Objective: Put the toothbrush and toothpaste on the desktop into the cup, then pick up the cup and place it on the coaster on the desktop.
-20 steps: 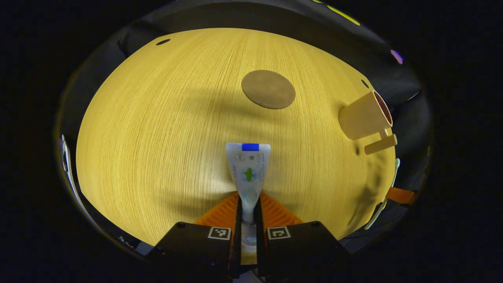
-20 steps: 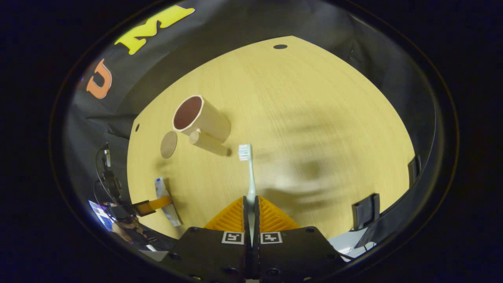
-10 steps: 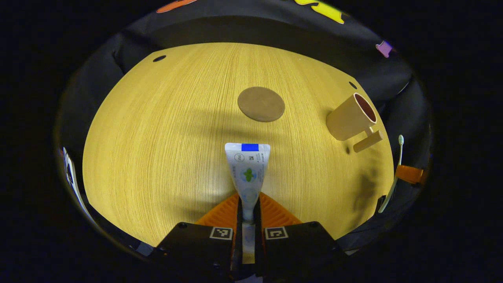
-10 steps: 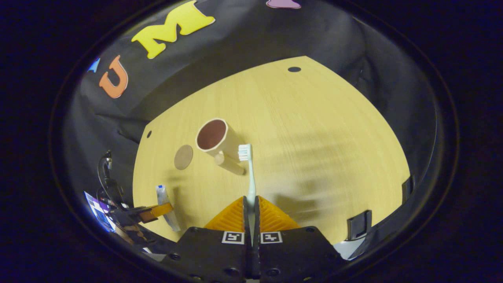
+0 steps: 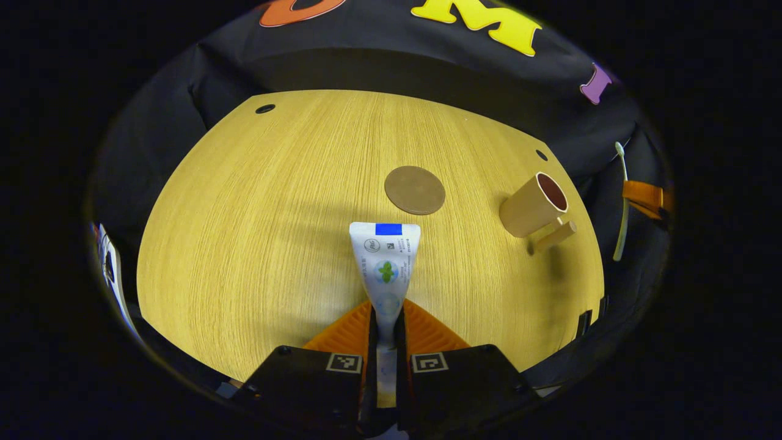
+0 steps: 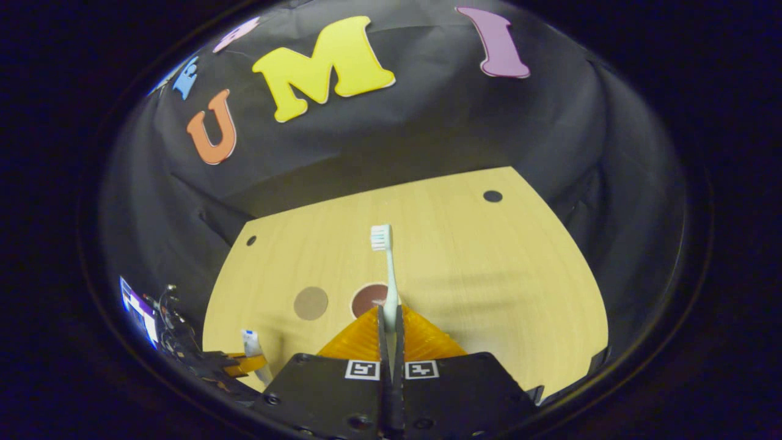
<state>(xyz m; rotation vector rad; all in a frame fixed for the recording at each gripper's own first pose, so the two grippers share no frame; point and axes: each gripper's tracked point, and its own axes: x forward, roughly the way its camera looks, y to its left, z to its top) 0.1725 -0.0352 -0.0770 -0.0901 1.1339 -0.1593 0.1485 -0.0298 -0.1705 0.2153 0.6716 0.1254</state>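
Toothpaste: a soft, light tube (image 5: 385, 269) that would dent under pressure; it was pinched at its narrow cap end, the flat crimped end pointing forward, held above the tabletop (image 5: 256, 232).
Toothbrush: a thin, stiff, light stick (image 6: 386, 269), likely slippery; it was gripped low on the handle, bristles pointing away, directly above the cup's mouth.
Cup: a rigid mug (image 5: 534, 205) with a peg-like side handle, standing upright on the tabletop, right of the coaster; its dark opening showed just behind the right fingers (image 6: 368, 299). Best taken by the handle or across the wall, I judged.
Coaster: a flat brown disc (image 5: 415, 190) lying on the tabletop, near the cup but apart from it.
Left hand-held gripper: (image 5: 386, 330) closed tight on the toothpaste, raised and tilted down toward the tabletop, well apart from the cup.
Right hand-held gripper: (image 6: 390, 321) closed on the toothbrush, held high and aimed forward over the cup; also seen at the far right of the left gripper view.
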